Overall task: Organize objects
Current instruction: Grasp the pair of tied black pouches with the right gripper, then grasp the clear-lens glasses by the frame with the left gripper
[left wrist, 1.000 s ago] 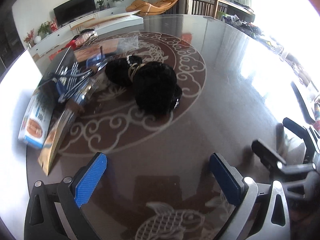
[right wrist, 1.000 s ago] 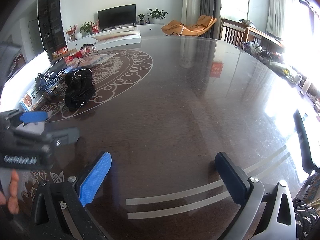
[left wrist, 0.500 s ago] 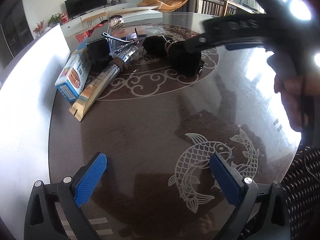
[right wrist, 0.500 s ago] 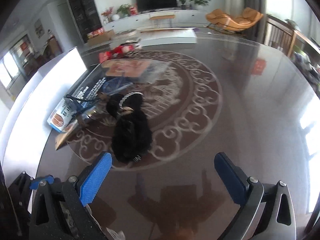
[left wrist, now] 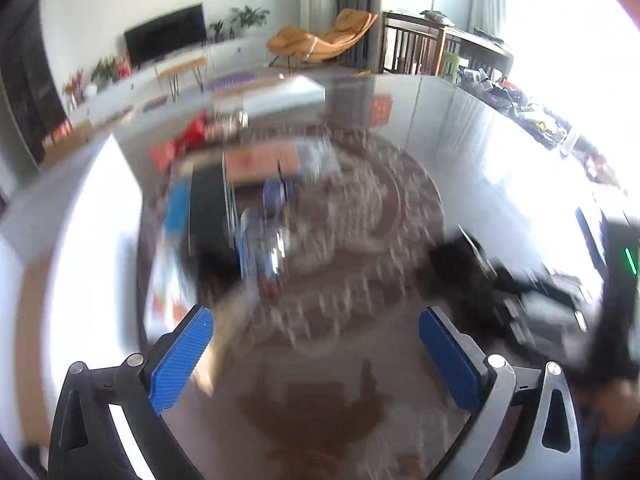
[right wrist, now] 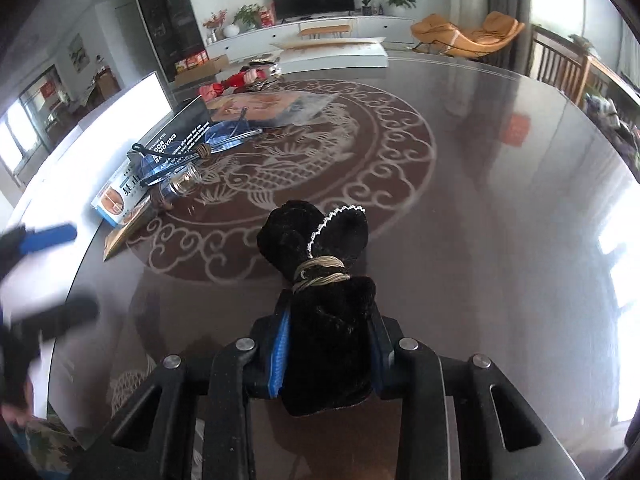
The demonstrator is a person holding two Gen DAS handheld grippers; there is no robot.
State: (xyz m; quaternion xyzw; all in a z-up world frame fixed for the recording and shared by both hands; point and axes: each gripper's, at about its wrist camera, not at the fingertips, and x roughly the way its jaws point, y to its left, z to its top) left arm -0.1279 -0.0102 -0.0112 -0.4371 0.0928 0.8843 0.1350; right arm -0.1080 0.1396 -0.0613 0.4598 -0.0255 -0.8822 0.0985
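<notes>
My right gripper (right wrist: 326, 354) is shut on a black velvet pouch (right wrist: 324, 300) tied with pale cord, held near the table's front. The pouch shows as a dark blur at the right of the left wrist view (left wrist: 460, 276). My left gripper (left wrist: 316, 354) is open and empty above the table, and appears blurred at the left of the right wrist view (right wrist: 44, 240). A pile lies at the table's left: a black box (right wrist: 180, 130), a blue and white box (right wrist: 120, 196), a glass bottle (right wrist: 178, 186) and a clear packet (right wrist: 272, 108).
The round dark glass table (right wrist: 500, 220) has a pale dragon pattern. A white panel (right wrist: 120, 120) stands along its left edge. A flat cardboard sheet (right wrist: 332, 46) lies at the far edge. The left wrist view is motion-blurred.
My right gripper has closed on the black pouch and drawn it toward the table's front. My left gripper has swung forward toward the pile and stays open.
</notes>
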